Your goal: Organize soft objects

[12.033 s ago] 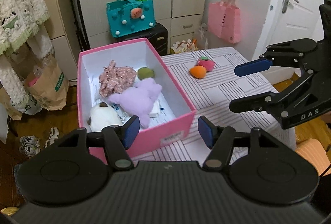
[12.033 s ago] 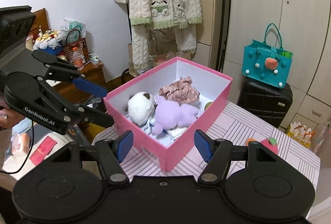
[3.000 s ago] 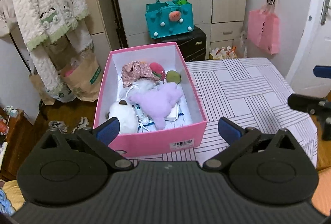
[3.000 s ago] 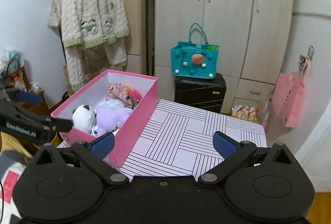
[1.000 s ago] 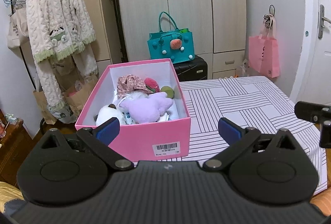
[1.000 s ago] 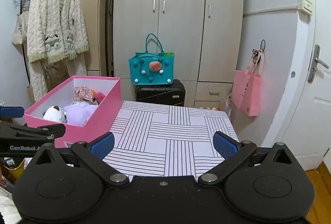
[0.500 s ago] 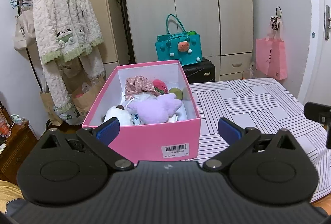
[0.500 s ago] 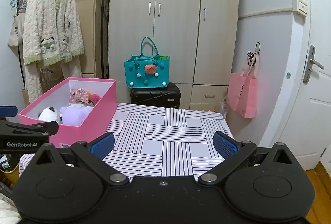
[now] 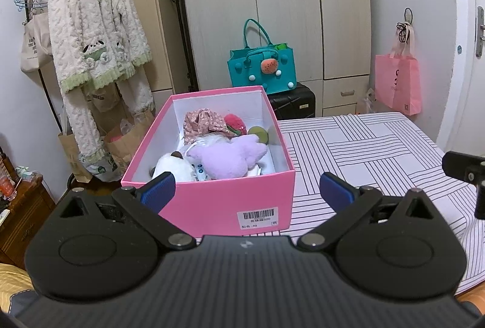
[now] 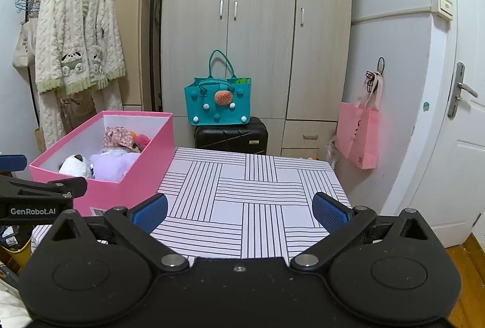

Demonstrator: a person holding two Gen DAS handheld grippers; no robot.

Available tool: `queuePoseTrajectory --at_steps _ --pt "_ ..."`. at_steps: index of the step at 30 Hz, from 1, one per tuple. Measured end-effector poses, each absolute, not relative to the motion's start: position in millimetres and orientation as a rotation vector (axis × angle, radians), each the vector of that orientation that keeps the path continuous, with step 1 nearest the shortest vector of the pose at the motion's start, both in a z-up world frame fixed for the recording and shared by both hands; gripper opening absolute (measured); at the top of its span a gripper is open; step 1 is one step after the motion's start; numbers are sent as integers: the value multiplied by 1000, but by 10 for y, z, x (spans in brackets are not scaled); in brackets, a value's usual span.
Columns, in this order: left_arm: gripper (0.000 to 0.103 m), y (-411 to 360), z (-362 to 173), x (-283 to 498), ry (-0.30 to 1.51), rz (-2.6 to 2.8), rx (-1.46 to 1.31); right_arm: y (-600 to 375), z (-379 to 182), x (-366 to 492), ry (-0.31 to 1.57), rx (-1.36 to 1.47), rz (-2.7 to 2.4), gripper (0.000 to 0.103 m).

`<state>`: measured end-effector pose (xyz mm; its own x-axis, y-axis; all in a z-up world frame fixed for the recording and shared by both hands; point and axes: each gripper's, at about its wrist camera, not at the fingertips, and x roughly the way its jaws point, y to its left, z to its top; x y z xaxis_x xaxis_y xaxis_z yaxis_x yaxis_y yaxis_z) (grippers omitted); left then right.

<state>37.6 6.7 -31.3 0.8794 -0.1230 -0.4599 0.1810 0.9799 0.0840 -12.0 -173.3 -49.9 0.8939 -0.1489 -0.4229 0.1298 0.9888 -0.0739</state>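
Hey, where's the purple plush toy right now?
The purple plush toy lies inside the pink box on the table's left side, near its front wall, between the white plush and the green ball.

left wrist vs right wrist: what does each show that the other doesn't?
Left wrist only: the barcode label on the pink box's near wall, the green ball inside, and a tip of the right tool at the frame edge.

Right wrist only: the door handle, the wood floor, and the left tool from the side, marked GenRobot.AI.

Both: the pink box holding the purple plush and white plush, the striped tablecloth, the teal bag, the pink bag, and the hanging robe. Both tools are open and empty.
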Motion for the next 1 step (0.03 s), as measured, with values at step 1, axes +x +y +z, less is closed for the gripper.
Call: queuePoseTrajectory --at_steps 1 --pt "103 67 -314 377 471 -160 126 -1736 -499 -119 442 -44 -144 103"
